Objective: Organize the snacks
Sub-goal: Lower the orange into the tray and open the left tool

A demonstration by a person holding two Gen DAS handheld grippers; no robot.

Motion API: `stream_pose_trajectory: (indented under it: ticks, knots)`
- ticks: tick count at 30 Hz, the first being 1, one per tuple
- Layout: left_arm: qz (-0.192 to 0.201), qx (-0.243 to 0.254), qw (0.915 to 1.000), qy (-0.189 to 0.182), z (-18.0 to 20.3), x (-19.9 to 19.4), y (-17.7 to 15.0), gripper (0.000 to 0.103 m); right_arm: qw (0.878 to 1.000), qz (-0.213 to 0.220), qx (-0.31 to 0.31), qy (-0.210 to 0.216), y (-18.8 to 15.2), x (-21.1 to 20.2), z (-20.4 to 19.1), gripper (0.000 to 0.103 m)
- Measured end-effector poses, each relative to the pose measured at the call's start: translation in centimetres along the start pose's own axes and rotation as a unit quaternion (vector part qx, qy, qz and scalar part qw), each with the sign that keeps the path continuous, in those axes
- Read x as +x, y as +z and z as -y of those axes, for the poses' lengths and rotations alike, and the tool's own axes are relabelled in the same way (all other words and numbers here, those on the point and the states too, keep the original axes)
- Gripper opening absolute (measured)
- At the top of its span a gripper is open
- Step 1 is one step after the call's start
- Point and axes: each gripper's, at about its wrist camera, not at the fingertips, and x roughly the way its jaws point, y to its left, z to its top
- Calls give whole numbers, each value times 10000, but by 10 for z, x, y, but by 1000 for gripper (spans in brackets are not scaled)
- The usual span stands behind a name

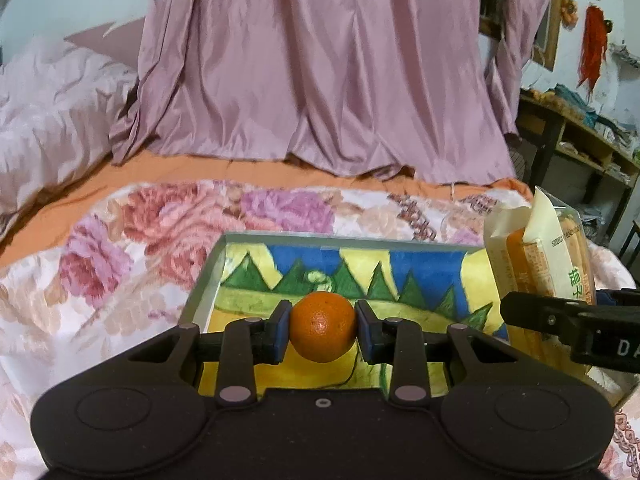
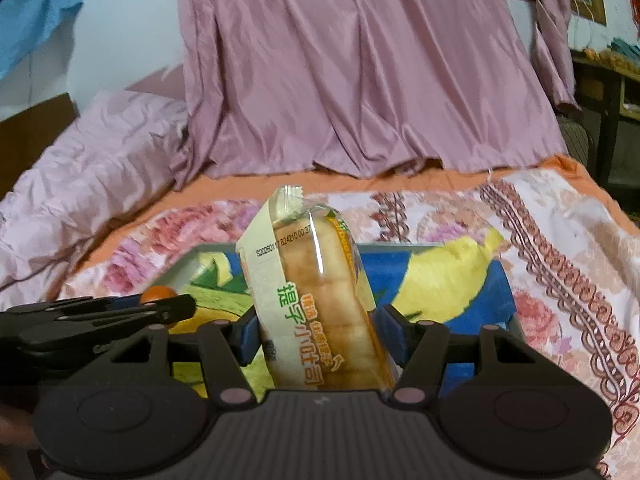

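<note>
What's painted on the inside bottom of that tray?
The tray shows green pointed hills against blue and yellow, like a hand-painted landscape; clearest in the left wrist view.

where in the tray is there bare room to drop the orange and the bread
The tray shows nothing lying in it: bare floor from its left wall to under the orange. The right side is crowded by the bread pack and right gripper.

- Lighting: dim, even indoor light with a pinkish cast; shadows soft.
- Glare: small highlight on the orange (image 1: 322, 327); sheen on the bread wrapper (image 2: 316, 300).
- Focus: slight overall softness.
- Distortion: fisheye bending, dark corners.
</note>
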Motion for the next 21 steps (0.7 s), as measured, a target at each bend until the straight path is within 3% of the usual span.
stream_pose_trajectory:
  ticks: [10,11,21]
  knots:
    - [-309,-38,9994,128,-4,19,-13,36,9983,-201,-412,-357,-5,22,-9,60]
    - [-358,-22,9992,158,-4,22,-14,36,9979,-265,-470,-369,-7,26,-10,57]
    - [-511,111,9983,253,-3,28,-20,37,9972,-390,-525,-364,-20,32,-12,56]
